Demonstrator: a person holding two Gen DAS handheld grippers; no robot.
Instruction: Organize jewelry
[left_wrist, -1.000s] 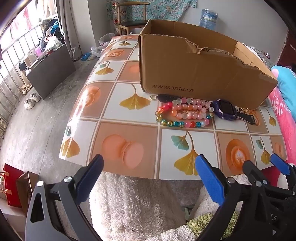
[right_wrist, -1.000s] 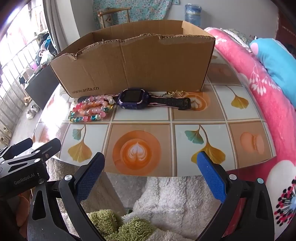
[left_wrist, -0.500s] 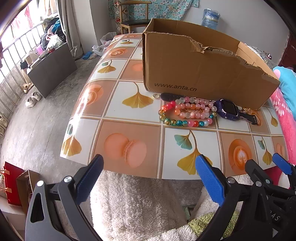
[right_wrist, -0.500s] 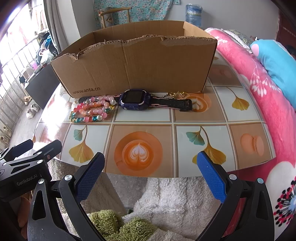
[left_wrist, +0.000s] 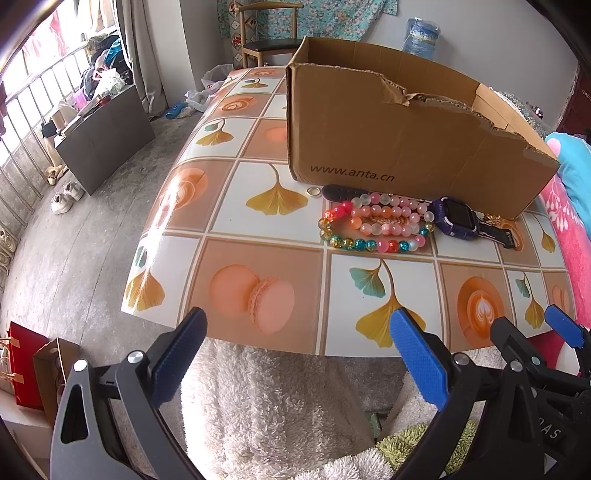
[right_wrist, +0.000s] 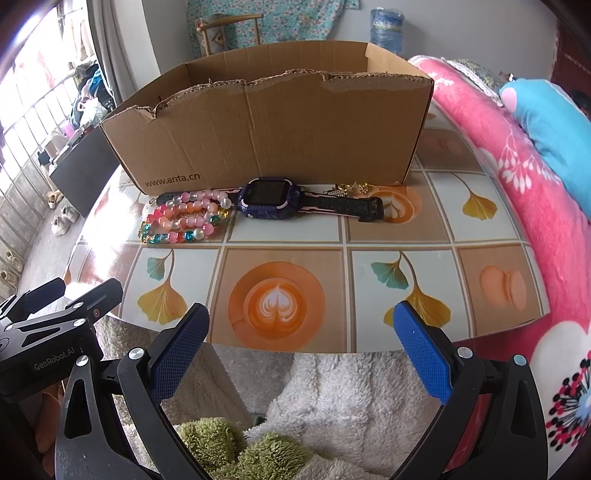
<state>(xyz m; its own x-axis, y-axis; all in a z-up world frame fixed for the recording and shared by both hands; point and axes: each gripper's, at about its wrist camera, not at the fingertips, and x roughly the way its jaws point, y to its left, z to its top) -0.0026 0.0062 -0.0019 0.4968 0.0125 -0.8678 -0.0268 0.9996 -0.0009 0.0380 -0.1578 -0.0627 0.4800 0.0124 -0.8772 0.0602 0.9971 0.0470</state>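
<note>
Across the last second both views draw slightly nearer the table (right_wrist: 480, 236) and tilt so the box and jewelry sit a little higher and larger; nothing on the table has shifted and nothing has been picked up, so I judge the task to be at its opening approach, with every piece left to sort.

The left gripper (left_wrist: 295, 350) has its blue fingers (left_wrist: 417, 354) spread wide with nothing between them; it hangs off the near edge of the table, above a fluffy white blanket (left_wrist: 273, 398); the right gripper (right_wrist: 301, 343) is likewise spread wide and empty, also short of the table edge.

The beaded bracelets (left_wrist: 373, 225) lie well ahead of the left fingers and a little to their right; ahead of the right fingers they lie off to the left (right_wrist: 184, 218); the purple watch (right_wrist: 269, 197) lies almost straight ahead of the right fingers, its band running to the right, with a small gold trinket (right_wrist: 351, 188) just behind the band; a small gold ring (left_wrist: 314, 191) lies just left of the bracelets; all sit just in front of the cardboard box (right_wrist: 266, 140), well apart from either pair of fingers.
</note>
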